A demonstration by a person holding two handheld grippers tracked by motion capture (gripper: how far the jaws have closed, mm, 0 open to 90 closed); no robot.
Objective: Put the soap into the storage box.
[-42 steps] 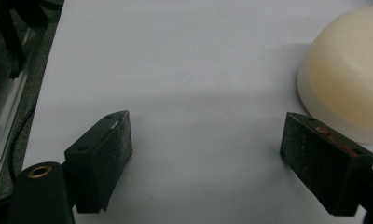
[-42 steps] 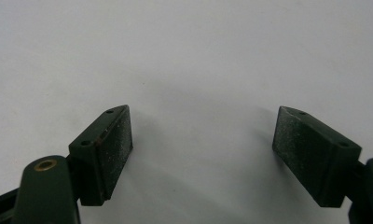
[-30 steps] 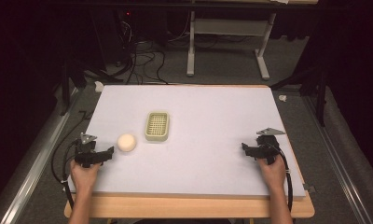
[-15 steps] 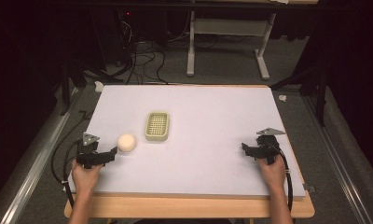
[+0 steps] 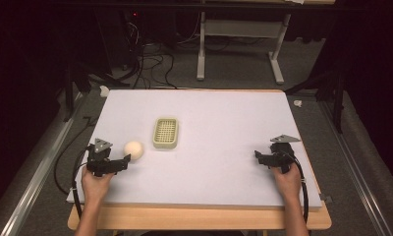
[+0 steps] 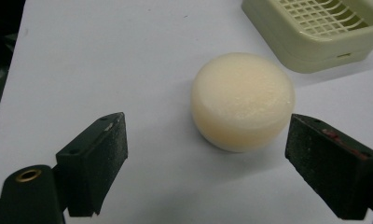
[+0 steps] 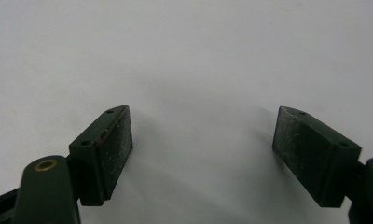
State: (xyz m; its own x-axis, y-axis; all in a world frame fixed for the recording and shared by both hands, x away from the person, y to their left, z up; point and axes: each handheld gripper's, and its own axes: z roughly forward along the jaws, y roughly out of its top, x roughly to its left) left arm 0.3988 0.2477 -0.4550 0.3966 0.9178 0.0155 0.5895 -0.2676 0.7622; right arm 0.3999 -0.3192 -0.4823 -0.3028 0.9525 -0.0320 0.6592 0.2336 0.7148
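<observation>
- My left gripper (image 5: 127, 160) sits near the tabletop's (image 5: 224, 123) front-left corner, jaws spread wide, holding nothing.
- The round cream soap bar (image 6: 243, 106) lies flat on the tabletop just ahead of those jaws, not yet between them and touching neither.
- In the high view the soap bar (image 5: 133, 149) rests just left of the pale green soap dish (image 5: 166, 132), apart from it; the dish stands left of the tabletop's middle and its slotted tray is empty.
- My right gripper (image 5: 257, 156) rests near the front-right corner, well apart from both things, jaws spread over bare tabletop.
- I judge the work barely begun: I am lined up on the soap, but nothing is gripped or lifted. Closing on the bar, carrying it and setting it in the dish all look left to do.
- The left gripper view cuts off the soap dish (image 6: 315, 32) at the top and right, so I see 1 corner of it.
- The soap's underside and far side are hidden, and I cannot tell whether it bears any stamp.
</observation>
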